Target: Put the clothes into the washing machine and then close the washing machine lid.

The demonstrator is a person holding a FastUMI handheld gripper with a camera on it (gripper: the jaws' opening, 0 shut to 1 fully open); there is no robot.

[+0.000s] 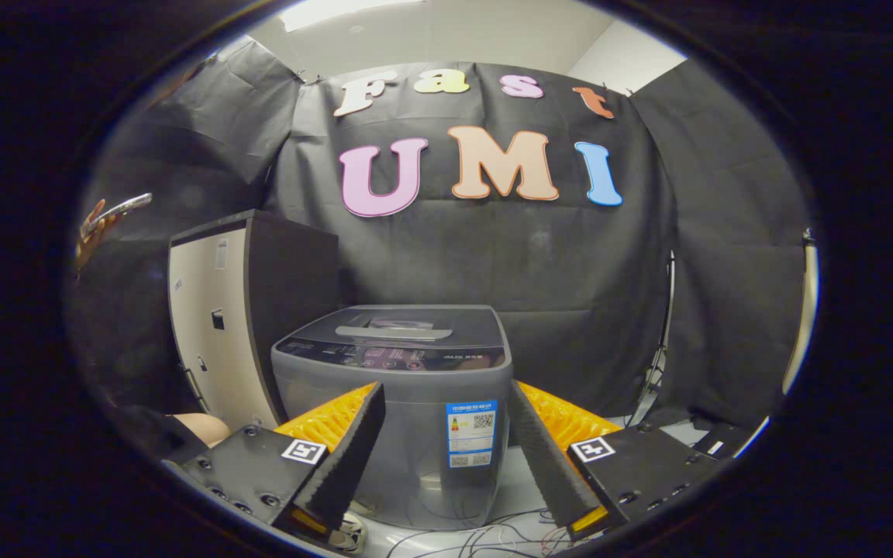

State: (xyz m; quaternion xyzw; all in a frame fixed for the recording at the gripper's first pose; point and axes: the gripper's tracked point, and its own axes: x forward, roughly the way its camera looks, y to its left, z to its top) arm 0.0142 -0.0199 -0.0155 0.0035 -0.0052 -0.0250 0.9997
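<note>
Two fingers of the gripper (446, 403) stand wide apart, holding nothing, framing the grey washing machine (392, 411) just ahead, its lid (415, 325) down.

The washing machine (392, 411) carries a blue-and-white sticker (470, 434) with square codes on its front and small print on its control panel (392, 357), all too small to read.

A tall cabinet (241, 310) stands near loose cables (485, 535) on the floor.
</note>
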